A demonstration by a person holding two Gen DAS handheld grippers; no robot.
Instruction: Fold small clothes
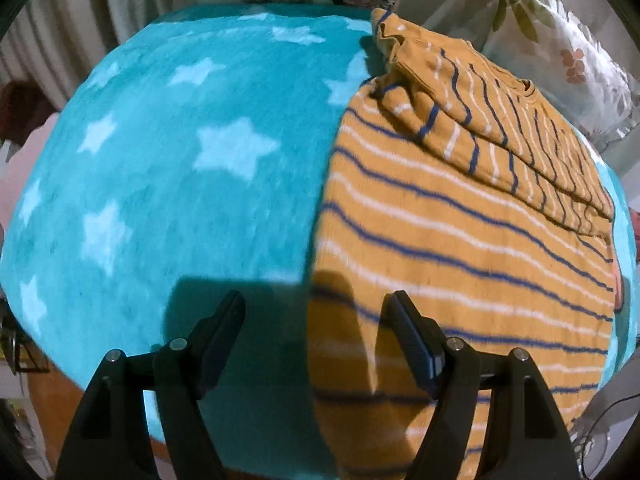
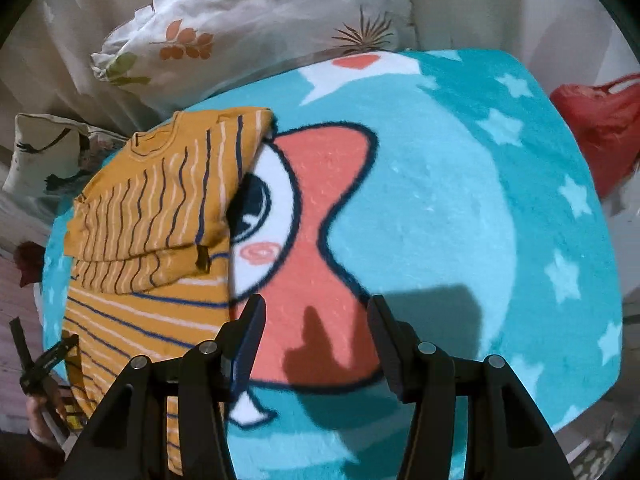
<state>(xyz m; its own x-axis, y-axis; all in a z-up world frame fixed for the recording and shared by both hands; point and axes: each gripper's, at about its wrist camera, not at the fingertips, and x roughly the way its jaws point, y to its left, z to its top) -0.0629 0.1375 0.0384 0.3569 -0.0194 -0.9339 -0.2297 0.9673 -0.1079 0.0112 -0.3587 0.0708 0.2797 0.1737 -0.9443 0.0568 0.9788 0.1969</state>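
1. A mustard-yellow striped shirt [image 1: 460, 240] is laid on a turquoise blanket [image 1: 180, 160] printed with pale stars and a cartoon figure in coral and white.
2. In the left wrist view the shirt is seen on the right half of the blanket, with its straight folded edge running from the near side toward the far side.
3. A sleeve [image 1: 500, 132] is folded across the upper part of the shirt, so that its stripes run crosswise to those of the body.
4. In the right wrist view the shirt [image 2: 152, 220] is seen on the left part of the blanket [image 2: 440, 200], partly covering the cartoon figure [image 2: 316, 240]; the round neckline is turned toward the far side.
5. The left gripper [image 1: 316, 336] is held above the shirt's folded edge with its jaws spread; nothing is pinched between them.
6. The right gripper [image 2: 316, 332] is held above the cartoon figure, just beside the shirt, with its jaws parted and nothing between them.
7. Floral pillows [image 2: 240, 28] are seen beyond the far edge of the blanket, and a red bag [image 2: 600, 120] lies off to the right.
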